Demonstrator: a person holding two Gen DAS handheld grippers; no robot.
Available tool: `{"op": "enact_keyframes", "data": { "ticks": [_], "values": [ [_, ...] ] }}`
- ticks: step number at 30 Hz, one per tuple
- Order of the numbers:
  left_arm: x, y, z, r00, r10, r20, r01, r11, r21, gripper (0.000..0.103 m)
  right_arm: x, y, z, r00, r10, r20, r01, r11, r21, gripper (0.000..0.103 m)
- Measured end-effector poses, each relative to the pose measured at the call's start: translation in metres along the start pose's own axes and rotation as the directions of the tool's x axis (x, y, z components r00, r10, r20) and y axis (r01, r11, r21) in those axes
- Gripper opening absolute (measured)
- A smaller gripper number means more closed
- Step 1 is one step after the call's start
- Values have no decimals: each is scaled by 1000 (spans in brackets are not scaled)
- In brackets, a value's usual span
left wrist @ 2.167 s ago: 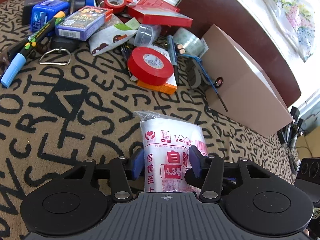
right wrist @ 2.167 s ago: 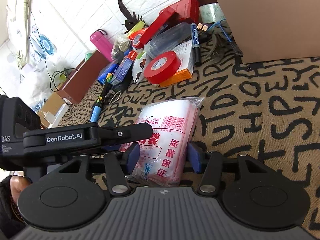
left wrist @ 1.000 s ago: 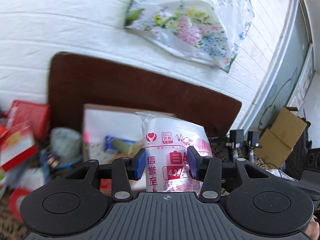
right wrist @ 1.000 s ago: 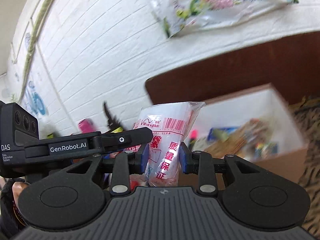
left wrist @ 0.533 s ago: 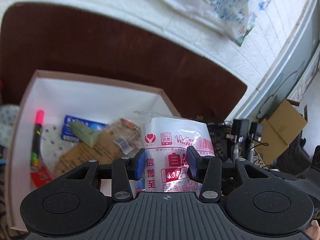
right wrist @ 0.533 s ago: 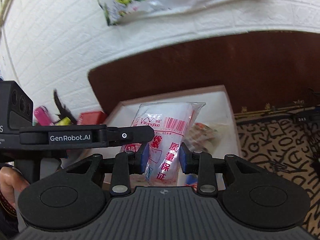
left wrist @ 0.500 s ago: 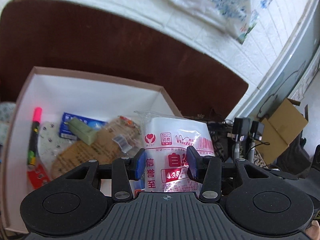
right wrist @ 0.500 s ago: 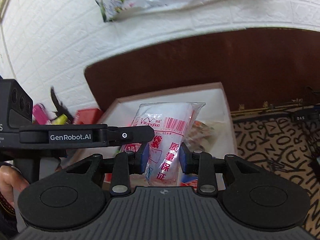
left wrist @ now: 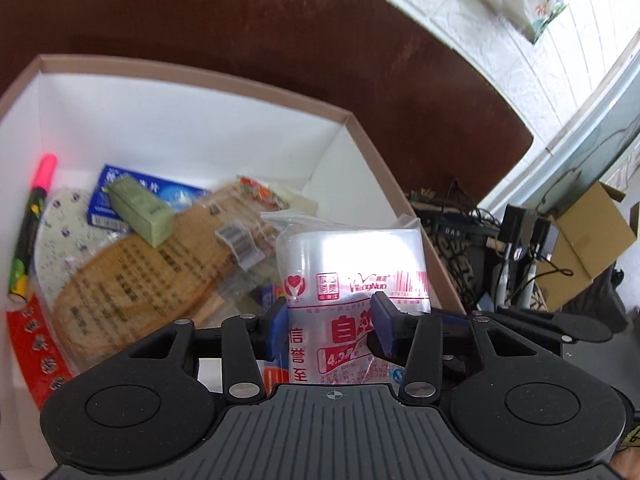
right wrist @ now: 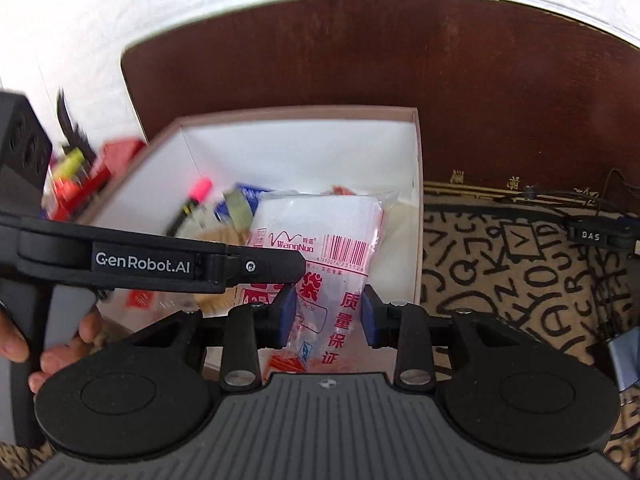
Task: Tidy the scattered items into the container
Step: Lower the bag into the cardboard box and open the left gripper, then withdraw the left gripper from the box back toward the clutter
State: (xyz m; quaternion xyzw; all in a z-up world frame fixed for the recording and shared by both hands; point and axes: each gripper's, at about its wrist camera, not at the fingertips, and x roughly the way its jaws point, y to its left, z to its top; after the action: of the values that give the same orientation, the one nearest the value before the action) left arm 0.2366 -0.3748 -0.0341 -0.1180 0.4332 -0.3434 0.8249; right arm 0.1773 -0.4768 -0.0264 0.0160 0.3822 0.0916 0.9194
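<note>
A clear packet of plastic bags (left wrist: 348, 276) with red print is held by both grippers over the open box (left wrist: 192, 76). My left gripper (left wrist: 330, 326) is shut on the packet's one end. My right gripper (right wrist: 327, 314) is shut on the same packet (right wrist: 320, 236), above the right side of the box (right wrist: 416, 184). The box has brown walls and a white inside. In it lie a pink marker (left wrist: 32, 216), a blue pack (left wrist: 148, 196), a green block (left wrist: 140, 208) and a brown packet (left wrist: 152, 272).
A dark brown headboard (left wrist: 280, 32) rises behind the box. Red and yellow items (right wrist: 80, 172) lie left of the box. The patterned cloth (right wrist: 520, 264) spreads to the right, with cables and a cardboard carton (left wrist: 588, 240) beyond.
Both grippers lifted the packet off the patterned cloth, carried it to the box, and now hold it lower and closer over the box's contents.
</note>
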Motion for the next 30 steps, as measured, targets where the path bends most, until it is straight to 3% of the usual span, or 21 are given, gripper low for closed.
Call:
{"op": "enact_keyframes", "data": {
  "ticks": [6,7,8,10,12,14,15,21,30],
  "values": [
    [7,-4,-4,999,-25,-42,27,999,29,59,7,17,2,995,-70,-69,61,990,-127,43],
    [7,-6,-5,999,-38,-38,40,998,41,62,9,19,1,994,-75,-77,64,988,-138,43],
    [5,-8,-6,998,-48,-35,50,998,49,74,10,20,1,994,-78,-82,66,989,-136,44],
    [1,-10,-7,998,-57,-26,58,997,43,92,9,19,1,994,-71,-78,61,989,-133,52],
    [-3,-9,-7,999,-46,-9,46,998,33,95,5,21,1,997,-62,-54,54,989,-138,72],
    [-7,-6,-8,999,-46,-11,46,999,15,101,1,24,1,997,-67,-38,61,987,-149,81],
    [-8,-4,-9,999,-45,-12,45,999,3,101,-1,27,1,996,-81,-27,76,985,-156,89],
    [-19,4,-20,998,-68,-10,67,997,-49,103,-6,33,0,996,-94,1,93,984,-150,97],
    [-44,-1,-27,992,-121,26,122,992,-34,103,-24,48,-5,994,-95,50,102,978,-183,100]
  ]
}}
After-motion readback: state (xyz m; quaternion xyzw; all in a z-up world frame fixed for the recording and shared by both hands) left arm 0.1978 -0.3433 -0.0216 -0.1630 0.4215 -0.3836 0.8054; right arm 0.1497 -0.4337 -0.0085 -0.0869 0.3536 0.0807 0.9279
